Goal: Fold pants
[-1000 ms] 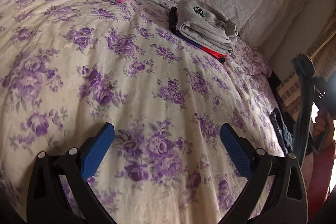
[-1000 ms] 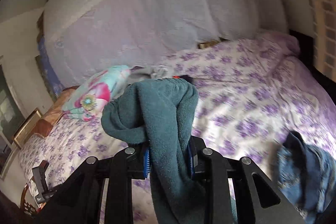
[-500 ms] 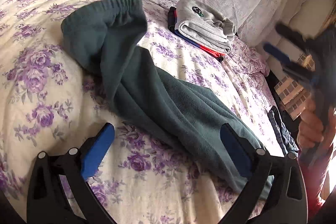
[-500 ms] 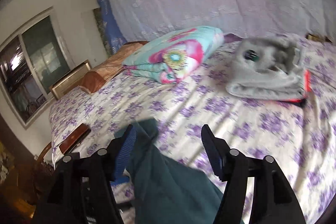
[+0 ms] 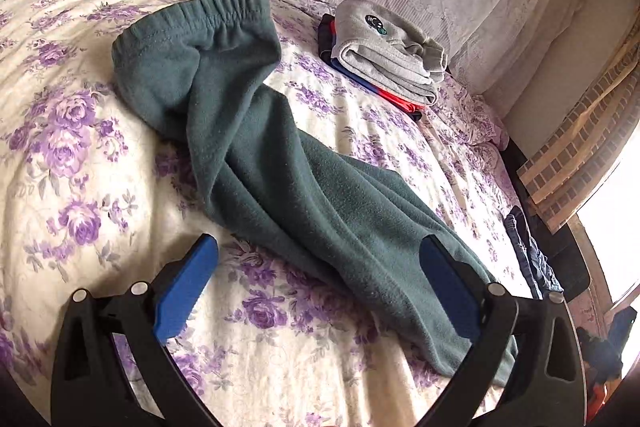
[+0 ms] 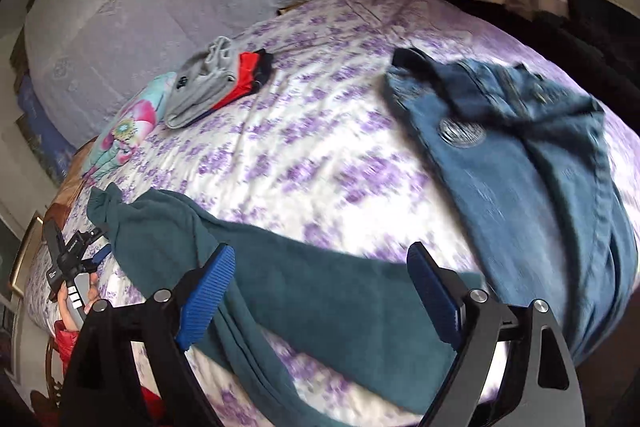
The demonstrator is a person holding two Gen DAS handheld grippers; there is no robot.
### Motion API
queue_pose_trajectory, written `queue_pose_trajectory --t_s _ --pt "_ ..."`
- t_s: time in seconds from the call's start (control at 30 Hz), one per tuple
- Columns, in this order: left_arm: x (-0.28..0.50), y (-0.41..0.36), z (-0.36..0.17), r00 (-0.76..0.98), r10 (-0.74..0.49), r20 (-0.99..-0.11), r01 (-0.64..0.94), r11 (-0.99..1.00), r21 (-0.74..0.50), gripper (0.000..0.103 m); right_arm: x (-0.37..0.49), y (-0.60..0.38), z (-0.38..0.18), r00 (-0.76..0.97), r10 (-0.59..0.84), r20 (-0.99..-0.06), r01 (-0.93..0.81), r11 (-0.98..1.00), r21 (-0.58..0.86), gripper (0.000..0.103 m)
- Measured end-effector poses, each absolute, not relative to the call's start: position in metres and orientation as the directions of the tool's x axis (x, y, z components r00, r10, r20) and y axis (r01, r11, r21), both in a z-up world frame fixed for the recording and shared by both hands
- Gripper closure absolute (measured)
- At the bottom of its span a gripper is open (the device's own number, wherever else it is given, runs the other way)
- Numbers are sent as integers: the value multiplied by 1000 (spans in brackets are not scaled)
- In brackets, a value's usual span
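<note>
Lying rumpled across the purple-flowered bedspread [image 5: 100, 155], the dark teal fleece pants [image 5: 280, 171] look soft, light and floppy; left gripper [image 5: 316, 287] and right gripper [image 6: 320, 291] gape empty; best pinched at the elastic waistband [image 5: 224, 7]

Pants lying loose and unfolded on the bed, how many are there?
2: dark green fleece sweatpants stretched across the flowered bedspread near both grippers, and blue denim jeans by its window-side edge. The folded pile may hold more.
</note>
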State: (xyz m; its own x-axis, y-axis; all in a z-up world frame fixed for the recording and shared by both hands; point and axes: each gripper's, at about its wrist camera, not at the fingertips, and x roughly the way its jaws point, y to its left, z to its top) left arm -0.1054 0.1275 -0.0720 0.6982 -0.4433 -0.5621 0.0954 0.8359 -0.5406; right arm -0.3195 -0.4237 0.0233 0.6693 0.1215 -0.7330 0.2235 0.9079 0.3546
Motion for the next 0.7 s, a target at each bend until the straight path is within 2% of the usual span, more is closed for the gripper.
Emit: queue_pose_trajectory --t_s 0.1,0.2,0.27,0.33,0.37,0.43,0.5,0.53,0.57,0.6,0.7 --pt "-106 127 -72 699 -446 -560 96 834 -544 5 -335 -409 3 651 141 -746 199 917 347 14" --pt "-106 127 -72 698 -446 -561 96 834 -544 5 -332 -360 -9 607 211 -766 14 961 276 10" --pt "-106 128 -73 698 -445 -562 96 834 -543 5 -329 -323 -19 603 85 -793 -72 996 52 6" --pt "-106 128 -73 698 -445 -561 95 834 -543 5 -330 -304 -28 615 -14 -789 -122 986 -112 6" --pt "-106 128 -73 698 -445 -561 95 834 -543 5 -331 -304 -30 635 -16 -773 -129 983 -127 5" --pt "-106 127 -73 697 -444 -564 94 836 -541 5 -329 -320 -29 646 29 -763 -107 993 -53 8" --pt "-106 127 -73 695 -442 -567 93 838 -538 5 -326 -344 -25 659 86 -747 -75 996 48 39" --pt "-106 127 -74 693 -441 -570 92 838 -537 5 -325 -355 -23 661 118 -741 -60 993 104 50" --pt "-106 127 -73 691 -443 -572 92 838 -538 5 -323 -366 -23 659 151 -737 -53 987 154 66" --pt "-105 128 -73 689 -445 -572 90 836 -542 5 -321 -374 -23 664 181 -725 -55 980 194 75" --pt "-98 134 -70 685 -449 -574 63 821 -567 5 -320 -373 -18 695 172 -698 -53 980 189 80"
